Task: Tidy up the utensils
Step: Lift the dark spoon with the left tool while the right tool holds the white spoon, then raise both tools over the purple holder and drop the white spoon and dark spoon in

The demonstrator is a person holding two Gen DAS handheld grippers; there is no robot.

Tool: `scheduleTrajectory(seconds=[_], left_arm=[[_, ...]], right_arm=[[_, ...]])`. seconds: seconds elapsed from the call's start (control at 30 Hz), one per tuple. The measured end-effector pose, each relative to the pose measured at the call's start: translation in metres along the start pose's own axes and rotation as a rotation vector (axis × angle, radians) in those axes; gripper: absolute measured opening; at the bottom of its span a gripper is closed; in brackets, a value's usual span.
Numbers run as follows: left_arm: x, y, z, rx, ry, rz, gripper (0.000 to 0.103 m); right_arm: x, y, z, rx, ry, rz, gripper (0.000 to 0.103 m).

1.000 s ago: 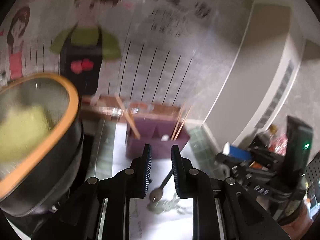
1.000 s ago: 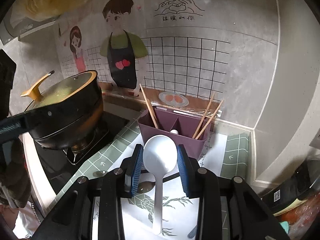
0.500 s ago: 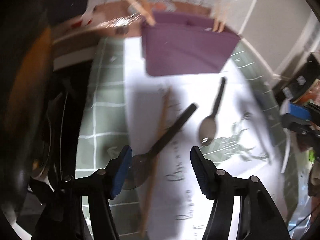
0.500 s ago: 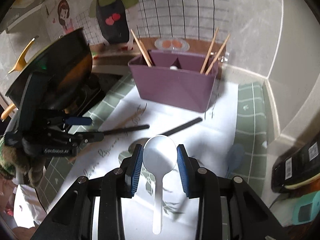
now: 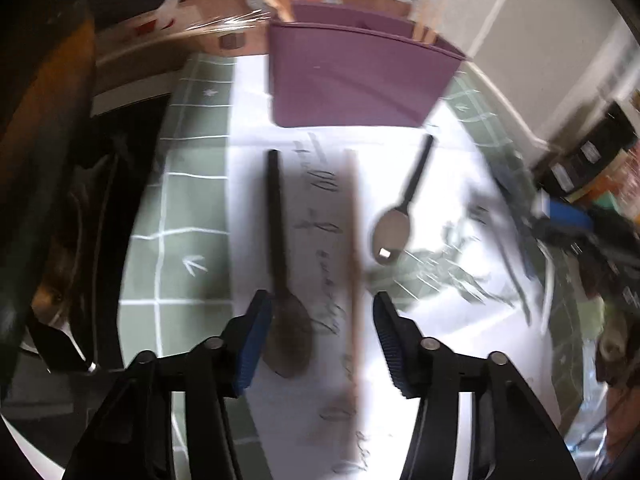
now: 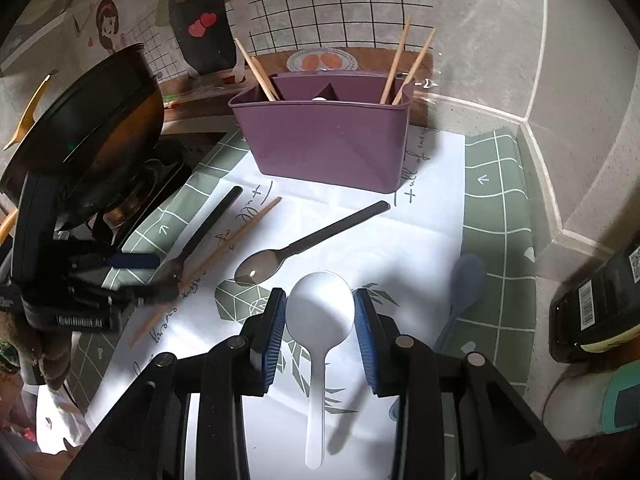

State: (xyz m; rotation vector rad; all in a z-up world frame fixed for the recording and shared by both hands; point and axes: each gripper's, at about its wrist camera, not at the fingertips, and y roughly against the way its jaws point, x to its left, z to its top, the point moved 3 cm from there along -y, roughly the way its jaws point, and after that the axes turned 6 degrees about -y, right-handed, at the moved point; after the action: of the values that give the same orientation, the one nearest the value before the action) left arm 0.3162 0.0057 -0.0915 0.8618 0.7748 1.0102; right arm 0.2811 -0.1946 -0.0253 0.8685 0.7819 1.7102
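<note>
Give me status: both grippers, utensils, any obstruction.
Right gripper shut on white spoon. Left gripper closing around dark spoon and chopstick, pads not touching. Purple holder unobstructed.

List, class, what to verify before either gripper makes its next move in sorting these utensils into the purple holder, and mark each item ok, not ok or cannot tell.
1. Right gripper holds the white spoon by its bowl: ok.
2. Left gripper, jaws closing, has one utensil between them: not ok; both the dark spoon and the wooden chopstick lie there.
3. Left pads press on the spoon: cannot tell.
4. Purple holder upright, top open: ok.
5. Free room in the holder's compartments: cannot tell.
6. Loose utensils remaining: second dark spoon, blue spoon: not ok.
</note>
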Motion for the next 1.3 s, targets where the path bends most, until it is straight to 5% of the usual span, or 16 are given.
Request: scheduleTrajectory(seconds=[0.07, 0.2, 0.53, 0.63, 0.7, 1.13, 1.3], left_arm=[[0.012, -0.009, 0.007, 0.019, 0.049, 0.046, 0.03], [0.025, -0.026, 0.013, 0.075, 0.116, 0.012, 0.028], [0.028, -0.05, 0.064, 0.117, 0.138, 0.097, 0.028], [0.029, -0.055, 0.075, 0.111, 0.134, 0.112, 0.013], [0.029, -0.052, 0.073, 0.095, 0.132, 0.089, 0.012], [-0.021, 0.068, 0.013, -0.309, 0.133, -0.05, 0.012], [-0.035, 0.099, -0.005, -0.397, 0.114, -0.009, 0.012]], right_arm=[[0.001, 0.0, -0.001, 0.002, -0.003, 0.005, 0.032], [0.003, -0.001, -0.005, 0.002, -0.005, 0.013, 0.032], [0.003, -0.01, -0.011, 0.025, -0.022, 0.001, 0.032], [0.006, -0.008, -0.009, 0.022, -0.016, -0.002, 0.032], [0.007, -0.005, -0.008, 0.017, -0.015, -0.004, 0.032], [0.005, -0.001, -0.001, -0.021, -0.021, -0.025, 0.032], [0.015, -0.001, -0.001, -0.026, -0.006, -0.021, 0.032]])
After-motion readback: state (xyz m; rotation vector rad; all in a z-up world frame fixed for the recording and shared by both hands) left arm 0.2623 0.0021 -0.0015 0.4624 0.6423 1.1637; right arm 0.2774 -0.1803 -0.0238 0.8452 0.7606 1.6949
